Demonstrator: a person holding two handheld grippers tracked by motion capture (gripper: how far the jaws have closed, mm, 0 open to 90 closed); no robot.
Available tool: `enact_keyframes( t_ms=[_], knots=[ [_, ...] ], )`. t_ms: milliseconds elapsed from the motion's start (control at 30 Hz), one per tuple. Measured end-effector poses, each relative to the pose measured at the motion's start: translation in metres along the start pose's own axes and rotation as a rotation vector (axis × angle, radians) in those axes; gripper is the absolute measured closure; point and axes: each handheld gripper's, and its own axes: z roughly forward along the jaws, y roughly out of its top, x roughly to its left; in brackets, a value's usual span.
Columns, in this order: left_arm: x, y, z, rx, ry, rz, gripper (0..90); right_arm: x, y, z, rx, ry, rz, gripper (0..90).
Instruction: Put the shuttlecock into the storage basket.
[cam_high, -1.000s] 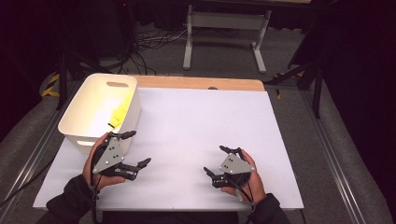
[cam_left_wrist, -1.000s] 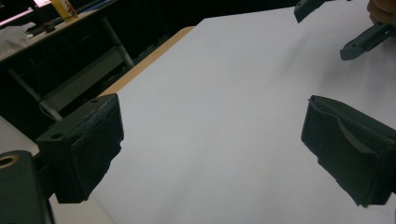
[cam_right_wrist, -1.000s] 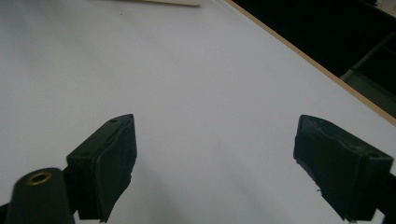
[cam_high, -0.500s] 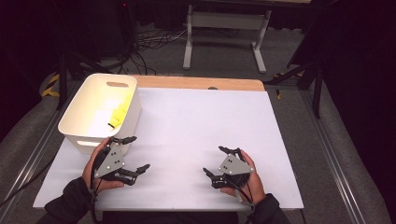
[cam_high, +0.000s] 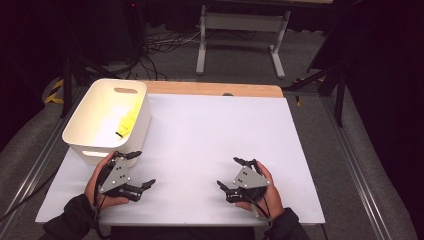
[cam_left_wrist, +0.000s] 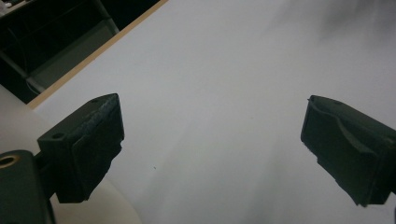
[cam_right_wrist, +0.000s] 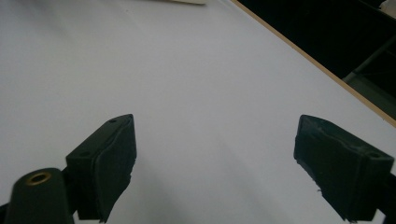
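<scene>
Your left gripper (cam_high: 141, 170) and right gripper (cam_high: 230, 172) hover spread and empty over the white surface (cam_high: 210, 135), beside the white plastic bin (cam_high: 95, 150).

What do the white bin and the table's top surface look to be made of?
White bin: apparently moulded plastic with a smooth, slightly glossy finish, judging by its rounded corners, thin walls and cut-out handle slot. Table: a matte white sheet or laminate, flat and free of glare; a tan strip along the far edge looks like wood or wood-look board, which one is unclear.
</scene>
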Motion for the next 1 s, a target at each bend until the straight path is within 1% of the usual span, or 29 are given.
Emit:
enact_keyframes(
  t_ms=[33,67,167,233,300,500,633,733,767,800,900,967,1000],
  knots=[
    [0.000,-0.001,-0.001,0.004,0.000,-0.001,6.6,0.000,0.000,0.000,0.000,-0.002,-0.002,14.0],
    [-0.001,-0.003,-0.001,0.003,-0.001,-0.010,6.6,0.000,0.000,0.000,0.000,-0.002,-0.002,14.0],
    [-0.001,-0.007,-0.003,0.013,0.003,-0.011,6.7,0.000,0.000,0.000,-0.002,-0.002,-0.001,13.8],
    [-0.001,-0.011,-0.006,0.018,0.008,-0.021,6.6,0.001,0.000,-0.001,-0.003,-0.003,-0.003,13.7],
    [-0.001,-0.012,-0.007,0.015,0.008,-0.025,6.7,0.001,0.000,-0.001,-0.002,-0.004,-0.004,13.7],
    [-0.001,-0.017,-0.015,0.024,0.018,-0.034,6.6,0.001,-0.001,-0.002,-0.004,-0.005,-0.002,13.6],
    [0.001,-0.023,-0.021,0.019,0.029,-0.057,6.4,0.002,-0.001,-0.003,-0.004,-0.007,-0.005,13.5],
    [0.002,-0.026,-0.024,0.019,0.034,-0.066,6.2,0.003,-0.002,-0.003,-0.001,-0.007,-0.001,13.5],
    [0.002,-0.029,-0.027,0.027,0.037,-0.065,6.0,0.003,-0.003,-0.004,-0.001,-0.008,0.000,13.5],
    [0.002,-0.031,-0.027,0.027,0.036,-0.076,6.0,0.003,-0.003,-0.004,-0.001,-0.007,0.002,13.5],
    [0.003,-0.034,-0.030,0.032,0.041,-0.088,5.5,0.002,-0.003,-0.004,-0.003,-0.009,0.005,13.5],
    [0.003,-0.037,-0.032,0.043,0.052,-0.084,4.4,0.002,-0.004,-0.004,-0.002,-0.008,0.006,13.4],
    [0.004,-0.039,-0.034,0.040,0.047,-0.099,3.7,0.002,-0.004,-0.005,-0.006,-0.006,0.013,13.4]
  ],
)
